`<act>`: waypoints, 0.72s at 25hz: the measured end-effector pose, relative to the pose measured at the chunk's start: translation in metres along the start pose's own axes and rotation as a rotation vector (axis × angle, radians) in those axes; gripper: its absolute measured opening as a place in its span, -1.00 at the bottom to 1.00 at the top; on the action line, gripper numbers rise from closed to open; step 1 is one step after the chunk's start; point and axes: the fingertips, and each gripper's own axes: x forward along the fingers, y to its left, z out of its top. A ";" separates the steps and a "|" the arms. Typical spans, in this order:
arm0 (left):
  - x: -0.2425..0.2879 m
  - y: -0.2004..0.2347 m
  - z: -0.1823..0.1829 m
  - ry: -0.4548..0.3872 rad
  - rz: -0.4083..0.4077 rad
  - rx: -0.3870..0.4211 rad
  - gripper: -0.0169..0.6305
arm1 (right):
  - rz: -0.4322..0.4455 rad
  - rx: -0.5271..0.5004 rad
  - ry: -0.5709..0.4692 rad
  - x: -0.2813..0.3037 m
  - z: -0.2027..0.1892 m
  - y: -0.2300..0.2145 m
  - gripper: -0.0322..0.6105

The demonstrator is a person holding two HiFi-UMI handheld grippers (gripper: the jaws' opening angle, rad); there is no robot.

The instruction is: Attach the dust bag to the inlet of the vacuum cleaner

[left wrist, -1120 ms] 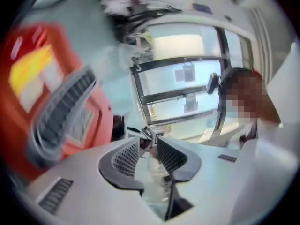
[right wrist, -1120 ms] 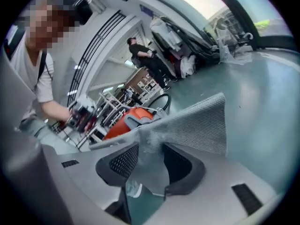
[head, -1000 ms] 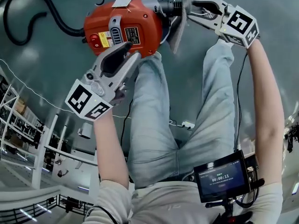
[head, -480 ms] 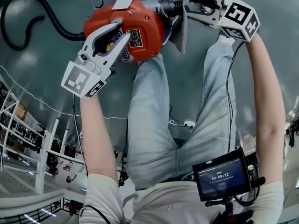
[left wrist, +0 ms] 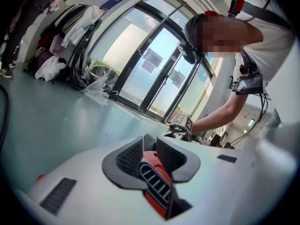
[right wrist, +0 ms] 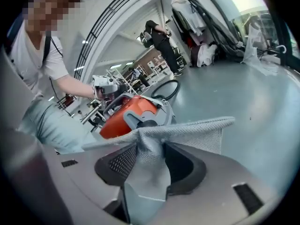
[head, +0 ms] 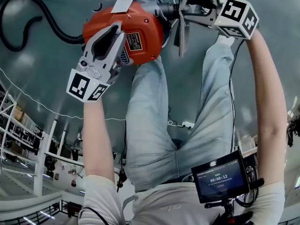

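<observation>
Left jaws: my left gripper (head: 114, 34) pinches a red, vented ridge of the vacuum cleaner (head: 143, 25).
Right jaws: my right gripper (head: 186, 7) is clamped on a fold of the dust bag (right wrist: 187, 134).
Bag: edge-on at the black inlet (head: 168, 9); whether it is seated, I cannot tell.
Risk: if the body twists in my left grip, the cloth may slip or sit crooked.
Views: the head view shows the bag against the inlet; the right gripper view shows the pinched fold.

the small screen (head: 220, 177) at the person's waist shows a timer starting 00:00, last digits unclear, while the labels (head: 133, 40) on the vacuum cleaner (head: 145, 20) are too small to read.
</observation>
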 end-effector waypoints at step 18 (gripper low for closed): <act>0.056 -0.010 0.019 0.121 -0.160 0.206 -0.64 | -0.321 0.148 -0.258 -0.030 -0.029 -0.008 -0.37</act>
